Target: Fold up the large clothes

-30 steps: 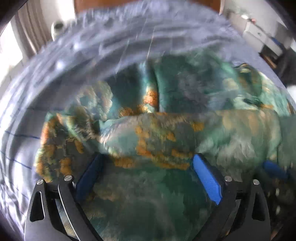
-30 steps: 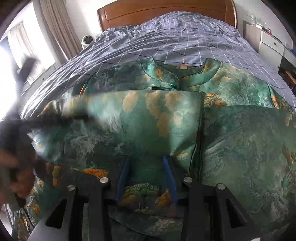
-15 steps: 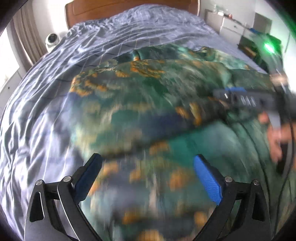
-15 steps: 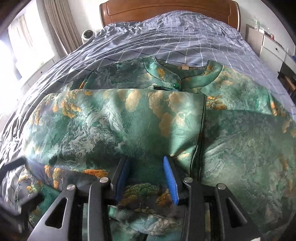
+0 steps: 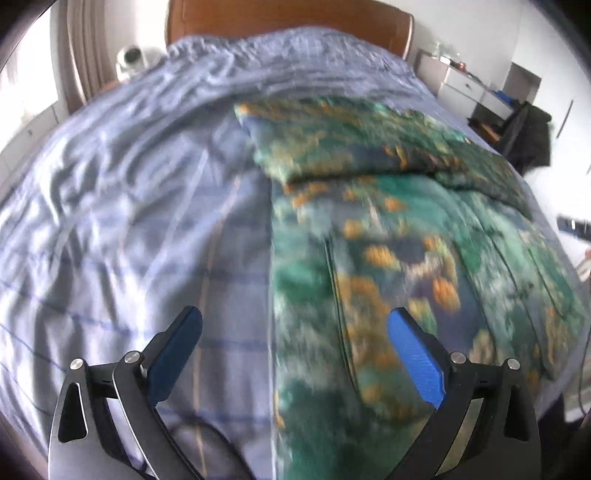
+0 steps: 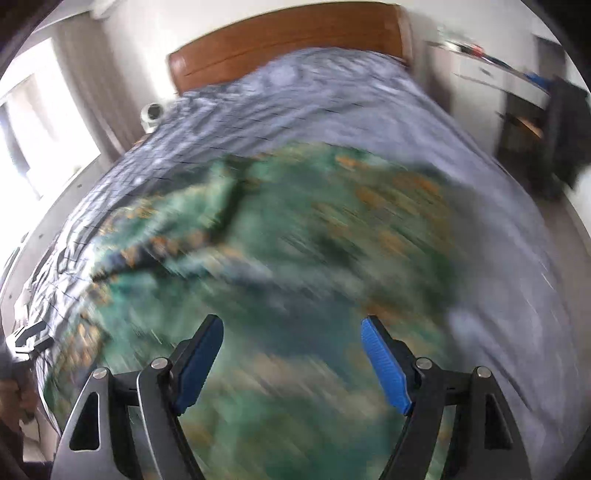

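Observation:
A large green garment with orange and blue print (image 5: 388, 229) lies partly folded on the bed; a folded-over layer crosses its upper part. It also fills the right wrist view (image 6: 295, 251), blurred by motion. My left gripper (image 5: 295, 332) is open and empty, held above the garment's left edge, where it meets the sheet. My right gripper (image 6: 291, 336) is open and empty, held above the garment's near part.
The bed has a blue-grey checked sheet (image 5: 129, 206) and a wooden headboard (image 5: 288, 18). A white round device (image 6: 151, 114) stands at the bed's far left. White drawers and dark items (image 5: 517, 114) stand at the right. The other gripper (image 6: 29, 332) shows at the left edge.
My right gripper has opened and let go of the garment and pulled back, swinging fast. My left gripper has moved left to the garment's left edge, staying open.

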`<control>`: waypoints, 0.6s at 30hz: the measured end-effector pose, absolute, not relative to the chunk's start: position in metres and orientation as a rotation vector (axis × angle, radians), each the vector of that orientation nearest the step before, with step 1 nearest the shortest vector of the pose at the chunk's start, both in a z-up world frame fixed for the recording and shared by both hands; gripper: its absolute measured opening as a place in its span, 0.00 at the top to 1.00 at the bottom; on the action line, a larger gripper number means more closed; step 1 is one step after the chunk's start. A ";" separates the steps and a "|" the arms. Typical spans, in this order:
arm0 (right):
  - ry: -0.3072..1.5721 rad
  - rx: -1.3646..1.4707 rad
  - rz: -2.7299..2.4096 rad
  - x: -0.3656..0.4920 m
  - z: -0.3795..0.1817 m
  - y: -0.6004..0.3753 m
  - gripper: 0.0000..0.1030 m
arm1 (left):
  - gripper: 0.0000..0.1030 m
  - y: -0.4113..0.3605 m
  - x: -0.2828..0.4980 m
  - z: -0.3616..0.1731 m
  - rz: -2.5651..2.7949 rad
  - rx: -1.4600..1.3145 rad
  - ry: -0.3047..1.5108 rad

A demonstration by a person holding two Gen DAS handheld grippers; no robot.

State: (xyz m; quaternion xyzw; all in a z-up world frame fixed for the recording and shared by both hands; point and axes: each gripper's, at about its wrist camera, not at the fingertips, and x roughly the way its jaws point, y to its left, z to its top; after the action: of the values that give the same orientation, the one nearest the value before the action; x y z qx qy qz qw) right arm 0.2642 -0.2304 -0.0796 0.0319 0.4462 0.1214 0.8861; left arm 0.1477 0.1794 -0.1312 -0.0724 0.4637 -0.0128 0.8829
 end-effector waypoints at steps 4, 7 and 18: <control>1.009 0.113 0.203 0.204 -0.105 -0.294 0.23 | 0.02 0.178 0.133 -0.145 -0.088 -0.178 1.016; 1.083 0.128 0.198 0.169 -0.129 -0.319 0.23 | 0.02 0.173 0.125 -0.149 -0.120 -0.212 1.034; 1.158 0.275 0.412 0.156 -0.167 -0.315 0.25 | 0.23 0.120 0.111 -0.154 -0.196 -0.061 1.102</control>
State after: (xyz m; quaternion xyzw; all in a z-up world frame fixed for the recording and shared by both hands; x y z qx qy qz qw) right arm 0.1558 -0.3150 -0.1665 0.1287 0.5413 0.1926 0.8083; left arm 0.1109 0.1201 -0.1538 -0.0289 0.5224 -0.0929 0.8471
